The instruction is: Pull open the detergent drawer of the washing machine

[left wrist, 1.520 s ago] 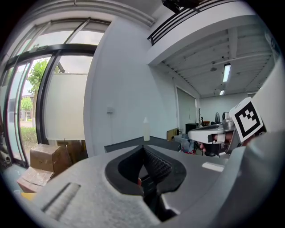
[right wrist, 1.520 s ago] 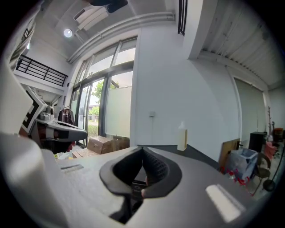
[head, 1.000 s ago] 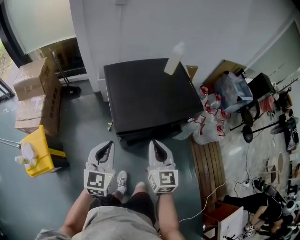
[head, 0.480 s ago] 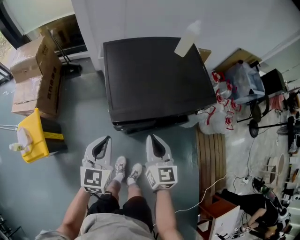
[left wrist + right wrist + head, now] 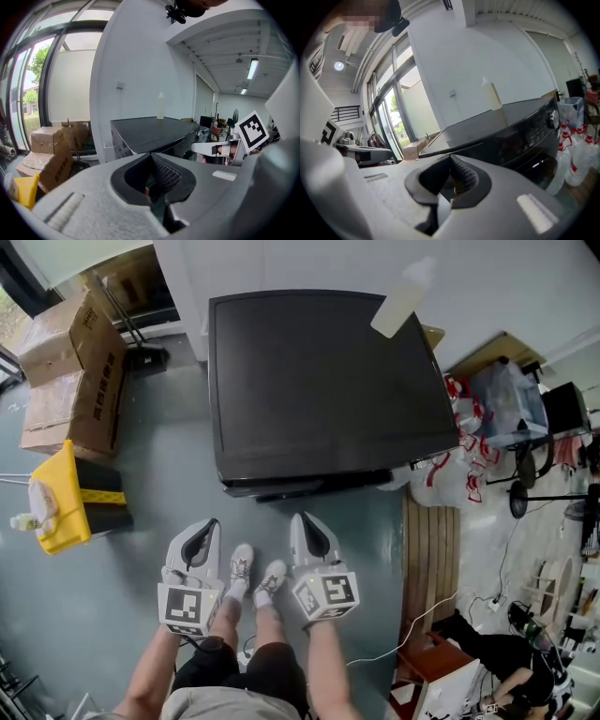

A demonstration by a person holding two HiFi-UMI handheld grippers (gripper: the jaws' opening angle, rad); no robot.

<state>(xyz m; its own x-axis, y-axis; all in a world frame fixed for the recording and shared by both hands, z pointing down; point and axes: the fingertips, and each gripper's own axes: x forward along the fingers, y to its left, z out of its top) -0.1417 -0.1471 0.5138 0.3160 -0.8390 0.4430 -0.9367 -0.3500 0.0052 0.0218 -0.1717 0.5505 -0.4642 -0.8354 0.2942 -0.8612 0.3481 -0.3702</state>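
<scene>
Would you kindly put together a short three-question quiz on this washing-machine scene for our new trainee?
1. True or false: the white plastic bottle stands on top of the black washing machine.
2. What does the right gripper hold? A) the bottle B) a drawer handle C) nothing; its jaws are shut and empty.
3. Fill in: in the head view, the brown cardboard boxes lie to the machine's ____.
Key: 1 true; 2 C; 3 left.
</scene>
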